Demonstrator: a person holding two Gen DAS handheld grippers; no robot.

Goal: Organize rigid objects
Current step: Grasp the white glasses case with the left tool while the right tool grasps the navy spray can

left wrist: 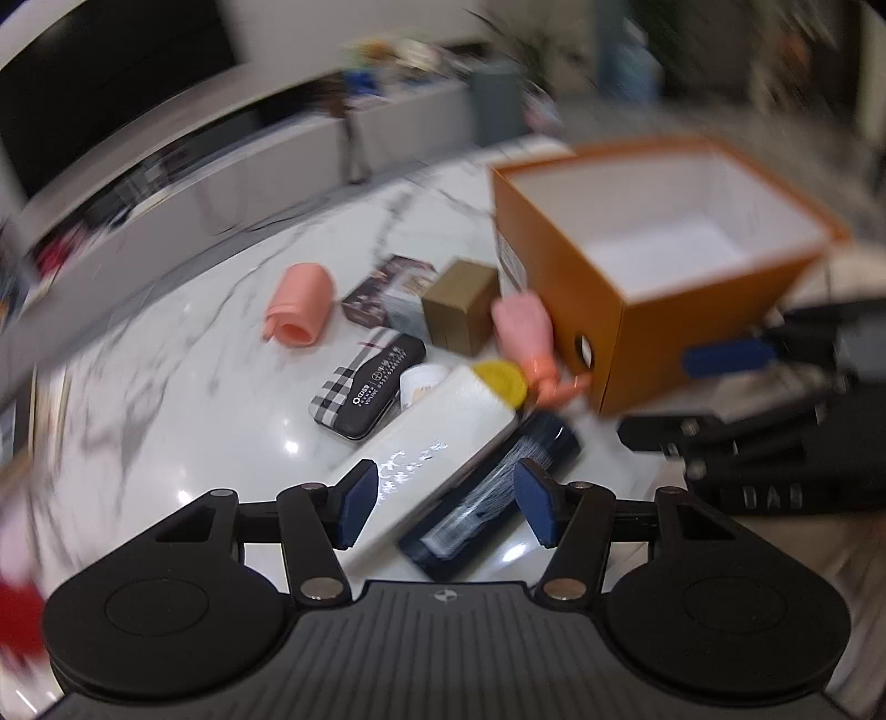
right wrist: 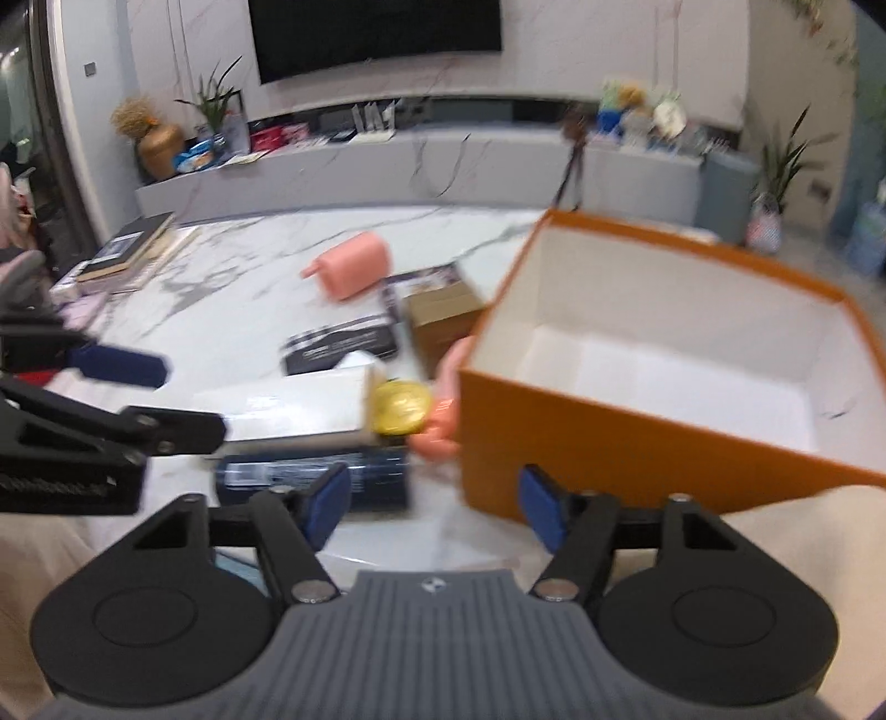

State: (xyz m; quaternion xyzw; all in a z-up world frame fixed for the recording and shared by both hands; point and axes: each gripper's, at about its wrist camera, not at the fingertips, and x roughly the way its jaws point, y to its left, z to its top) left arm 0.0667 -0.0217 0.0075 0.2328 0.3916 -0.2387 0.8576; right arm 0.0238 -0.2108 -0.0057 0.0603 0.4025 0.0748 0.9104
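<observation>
left tool point(left wrist: 446, 501) hanging open over the white bottle point(left wrist: 437, 443), pads not touching it | right tool point(right wrist: 437, 507) sitting open, nothing in it | orange box point(right wrist: 653, 354) sitting empty on the counter point(right wrist: 232, 288) | bottle lying just beside it

A home living room: wall television point(right wrist: 376, 33), marble media console point(right wrist: 421, 166), potted plants point(right wrist: 216, 105).

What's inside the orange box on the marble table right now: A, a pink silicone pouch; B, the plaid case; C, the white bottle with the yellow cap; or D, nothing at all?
D: the orange box shows only its bare white floor, while the other items lie on the table outside it.
</observation>
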